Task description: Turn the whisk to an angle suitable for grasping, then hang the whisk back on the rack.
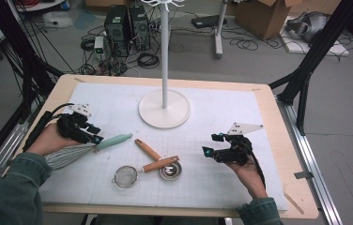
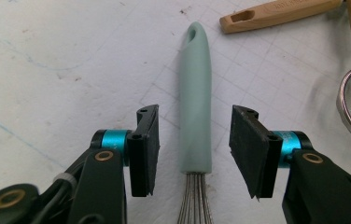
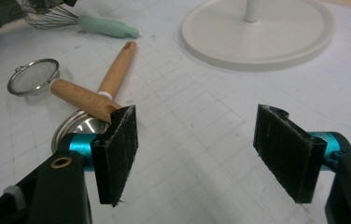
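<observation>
A whisk (image 1: pixel 113 139) with a mint-green handle lies on the white mat at the left, its wires toward the person's left hand. My left gripper (image 1: pixel 95 135) is open and straddles the handle (image 2: pixel 195 93); gaps show between both pads and the handle, so nothing is gripped. My right gripper (image 1: pixel 211 144) stands open over bare mat at the right, its jaws (image 3: pixel 194 126) with nothing between them. Left of it lie a small mesh strainer (image 1: pixel 126 176) with a wooden handle and a steel ladle (image 1: pixel 170 171), whose wooden handle (image 1: pixel 147 149) the strainer's handle crosses.
A white stand rises from a round base (image 1: pixel 151 117) at the mat's far middle; its pole (image 1: pixel 164 56) runs up out of view. The white gridded mat (image 1: pixel 221 108) covers most of the wooden table (image 1: pixel 287 136). Computers, cables and boxes sit on the floor beyond.
</observation>
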The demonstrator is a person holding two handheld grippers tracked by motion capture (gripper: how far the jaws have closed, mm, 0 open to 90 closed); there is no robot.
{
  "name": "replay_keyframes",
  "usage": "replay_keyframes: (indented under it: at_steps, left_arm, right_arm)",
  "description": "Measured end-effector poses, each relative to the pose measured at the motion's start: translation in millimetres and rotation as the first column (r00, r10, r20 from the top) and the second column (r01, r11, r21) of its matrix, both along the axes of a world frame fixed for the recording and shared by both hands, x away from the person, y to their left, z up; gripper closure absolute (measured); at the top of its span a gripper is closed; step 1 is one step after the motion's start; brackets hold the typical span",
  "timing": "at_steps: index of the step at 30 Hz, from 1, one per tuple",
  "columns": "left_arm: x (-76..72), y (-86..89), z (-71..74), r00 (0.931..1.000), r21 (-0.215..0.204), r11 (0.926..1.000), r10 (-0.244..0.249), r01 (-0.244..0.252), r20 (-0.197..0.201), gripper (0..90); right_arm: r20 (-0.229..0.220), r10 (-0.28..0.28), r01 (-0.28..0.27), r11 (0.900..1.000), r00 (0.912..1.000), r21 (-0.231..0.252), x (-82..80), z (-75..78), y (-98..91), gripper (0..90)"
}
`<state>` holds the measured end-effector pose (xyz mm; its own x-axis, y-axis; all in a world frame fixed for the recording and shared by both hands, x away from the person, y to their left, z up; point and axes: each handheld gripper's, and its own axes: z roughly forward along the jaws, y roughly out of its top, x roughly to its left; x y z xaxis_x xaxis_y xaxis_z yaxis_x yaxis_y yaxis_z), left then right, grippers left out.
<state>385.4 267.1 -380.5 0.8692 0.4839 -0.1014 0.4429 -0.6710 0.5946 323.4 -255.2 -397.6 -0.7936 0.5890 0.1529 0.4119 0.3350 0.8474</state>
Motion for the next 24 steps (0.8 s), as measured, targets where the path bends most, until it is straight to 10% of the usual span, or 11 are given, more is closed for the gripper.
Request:
replay_keyframes:
  at_steps: [24]
  left_arm:
    - [0.6,-16.1,-18.6,0.9996,0.123,0.9924,-0.005,0.009,-0.026,53.5]
  right_arm:
    - [0.033,-0.061,0.059,0.9968,0.9976,0.054,-12.1,3.5,-24.5,29.5]
